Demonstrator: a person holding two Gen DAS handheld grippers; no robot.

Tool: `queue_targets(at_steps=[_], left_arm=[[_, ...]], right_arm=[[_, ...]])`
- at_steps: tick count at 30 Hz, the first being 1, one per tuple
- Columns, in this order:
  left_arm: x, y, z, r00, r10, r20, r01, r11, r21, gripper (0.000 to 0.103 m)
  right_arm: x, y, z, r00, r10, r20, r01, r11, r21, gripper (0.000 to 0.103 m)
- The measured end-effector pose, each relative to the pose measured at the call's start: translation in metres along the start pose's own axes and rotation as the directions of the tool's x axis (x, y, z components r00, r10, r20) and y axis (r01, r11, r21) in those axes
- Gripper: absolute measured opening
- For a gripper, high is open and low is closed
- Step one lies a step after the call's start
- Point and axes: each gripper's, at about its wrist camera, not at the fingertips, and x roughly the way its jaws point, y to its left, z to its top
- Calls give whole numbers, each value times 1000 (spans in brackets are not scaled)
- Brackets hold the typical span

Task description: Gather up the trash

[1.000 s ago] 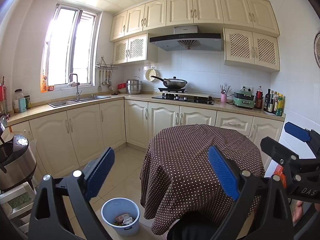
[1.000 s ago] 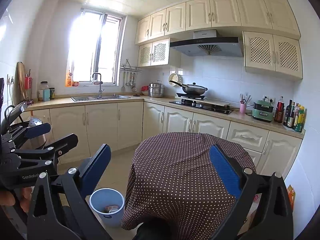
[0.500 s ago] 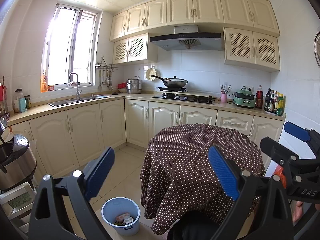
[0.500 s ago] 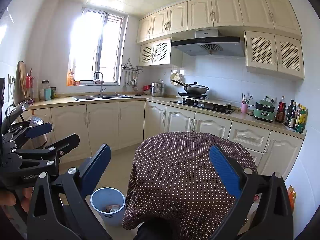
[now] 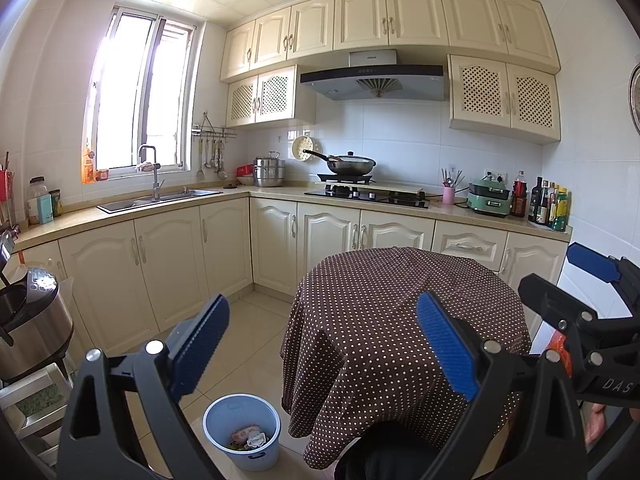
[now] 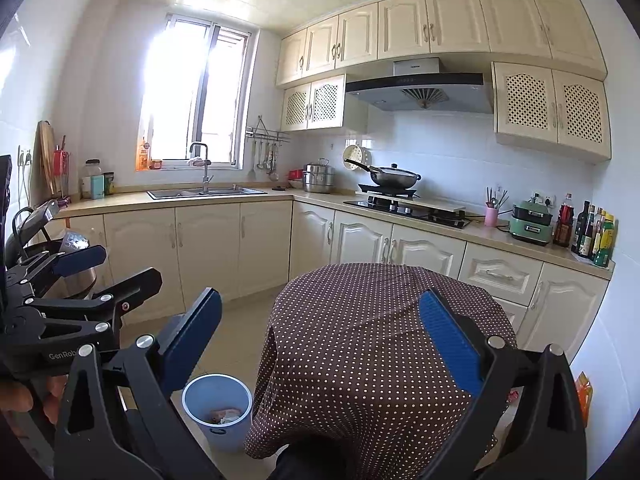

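A kitchen with cream cabinets is seen from two handheld claws, both raised above a round counter (image 5: 404, 320) draped in a brown cloth with white dots.

The left claw (image 5: 324, 344) has its two blue-padded fingers spread wide, with nothing between them. The right claw (image 6: 320, 340) is spread just as wide and is also empty. Each claw shows at the edge of the other's view, so they sit side by side, apart from one another.

On the tiled floor (image 5: 248, 344), just beside the left side of the draped counter, stands a pale blue trash bin (image 5: 241, 432). Crumpled trash (image 5: 248, 438) lies at its bottom: a pinkish wrapper, something white, and a bit of green. The bin is below and in front of the left claw.

Along the walls runs an L-shaped worktop. A steel sink (image 5: 160, 200) with a tall tap sits under a bright window (image 5: 140, 96). A wok (image 5: 350, 166) rests on the black hob beneath an extractor hood (image 5: 374, 80). Further right are a pink utensil cup (image 5: 449, 194), a green appliance (image 5: 490, 200) and a cluster of bottles (image 5: 546, 206). A metal rice cooker (image 5: 30, 320) stands at the far left.
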Motion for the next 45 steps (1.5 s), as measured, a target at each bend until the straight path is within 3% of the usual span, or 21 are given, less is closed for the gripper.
queue_targets(at_steps=[33, 45], left_arm=[[6, 2, -2, 1000, -1, -15, 1, 1000, 6, 93], [27, 6, -4, 998, 13, -54, -13, 1000, 2, 93]], right_arm=[[5, -2, -5, 1000, 12, -13, -12, 1000, 8, 96], [32, -5, -7, 999, 32, -42, -32, 999, 20, 96]])
